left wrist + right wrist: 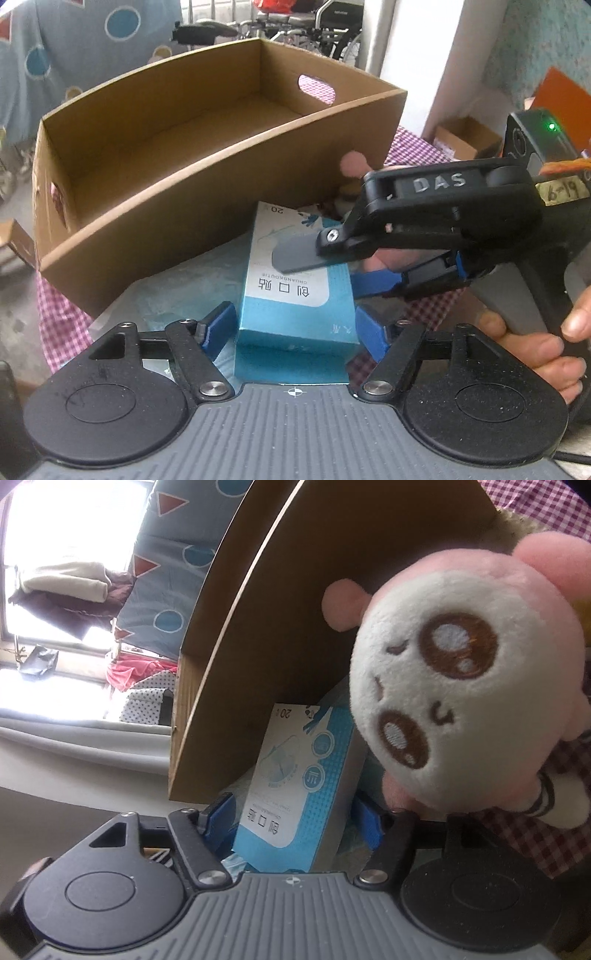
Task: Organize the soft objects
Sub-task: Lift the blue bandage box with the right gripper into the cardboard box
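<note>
**Soft objects beside an open cardboard box**

The pink plush toy (458,698) sits on the checked tabletop just right of the blue-and-white carton (295,273), its round white face with brown embroidered eyes filling the right wrist view; in the left wrist view only a pink ear shows above the other tool.

The cardboard box (155,192) behind them is open-topped, long and plain brown, with an oval hand-hole in each end wall. What shows of its inside holds nothing. The carton is outside it, close against the near wall, lying flat on a pale blue crinkled sheet (177,299). The carton is a smooth printed rectangle with Chinese characters on its white panel.

The left claw (295,328) stands apart around the carton's near end, and I cannot tell whether its blue pads touch the sides. The right claw (332,269) reaches in from the right, one grey pad over the carton's top and a blue one at its right side; in its own view its jaws flank the carton, and contact is unclear. A hand (539,343) grips its grey handle.

The tabletop wears a red-and-white gingham cloth (62,325). Beyond hang a blue sheet with circles (66,51), a wheelchair (325,26) and a bright window (55,524).
</note>
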